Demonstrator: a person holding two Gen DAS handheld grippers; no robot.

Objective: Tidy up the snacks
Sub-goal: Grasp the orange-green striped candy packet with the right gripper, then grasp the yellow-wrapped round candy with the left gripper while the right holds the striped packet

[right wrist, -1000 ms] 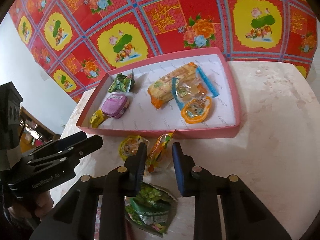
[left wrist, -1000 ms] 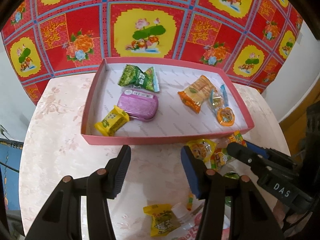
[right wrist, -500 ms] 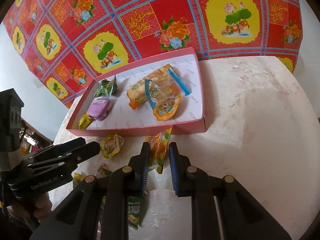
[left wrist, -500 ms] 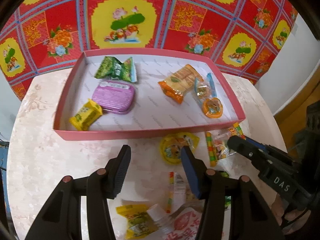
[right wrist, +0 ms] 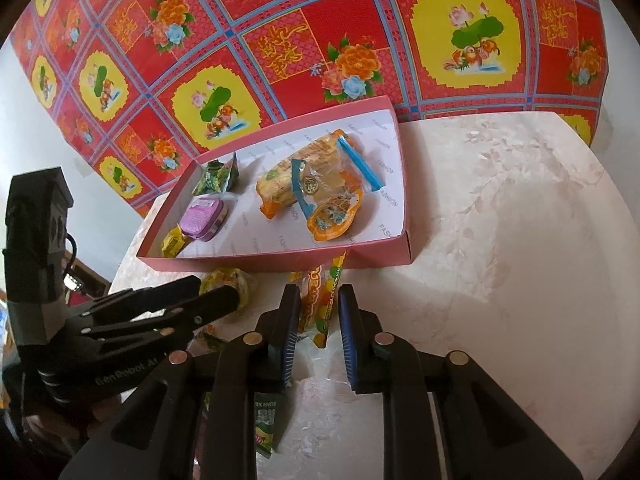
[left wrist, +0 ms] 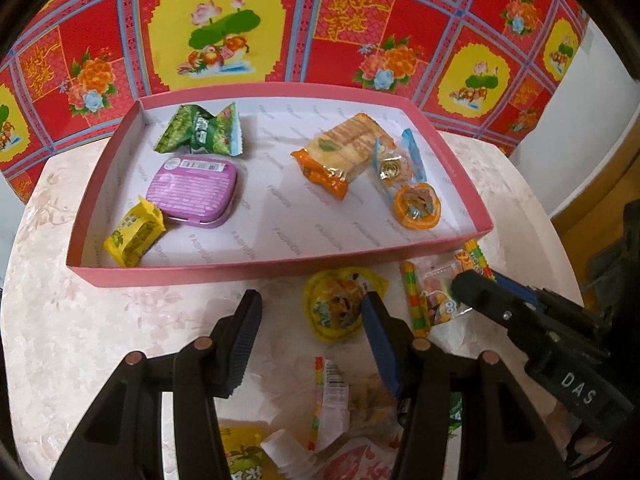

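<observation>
The right tool has its ribbed blue pads closed on a crinkly orange candy packet that stands on edge just before the near wall of the shallow pink cardboard tray. The left tool hangs half spread over bare marbled worktop, holding nothing; a round yellow jelly cup sits by its right pad, whether touching I cannot tell. A glossy purple tin lies toward the tray's left end.
</observation>
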